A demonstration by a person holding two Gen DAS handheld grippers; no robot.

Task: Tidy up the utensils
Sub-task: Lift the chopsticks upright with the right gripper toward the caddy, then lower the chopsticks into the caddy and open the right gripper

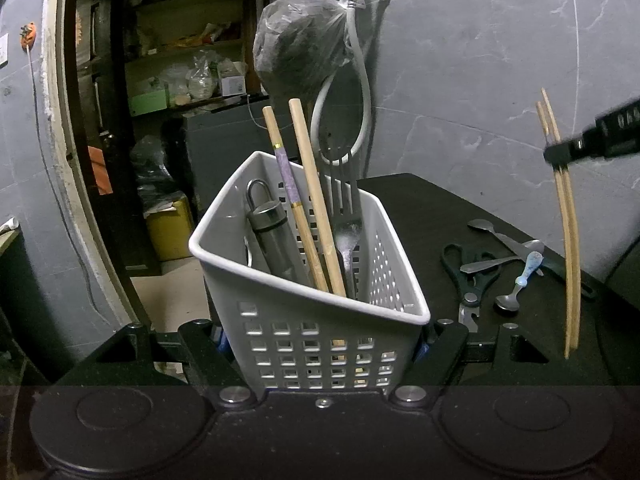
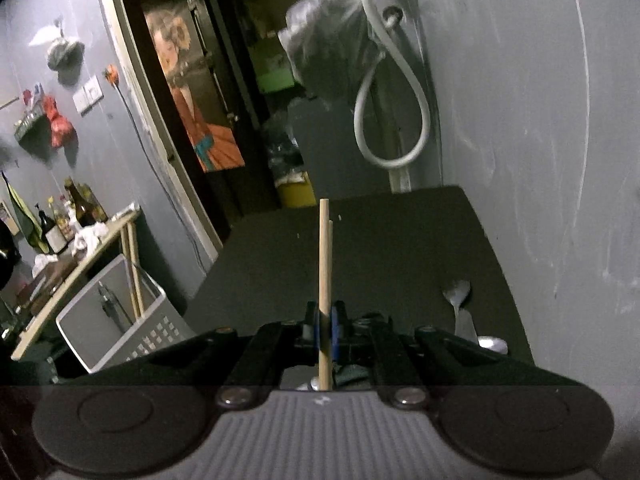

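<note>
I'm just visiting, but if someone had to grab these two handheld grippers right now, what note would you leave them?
Left gripper: shut on the white basket, tilted.
Right gripper: shut on a pair of chopsticks, lifted clear of the black table.
Done: wooden sticks, slotted spatula and a dark tool are in the basket.
Left: drop in the chopsticks, then the spoons and scissors lying on the table.

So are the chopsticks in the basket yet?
Out. The right gripper holds the chopsticks upright in the air, right of the basket, above the table.
</note>
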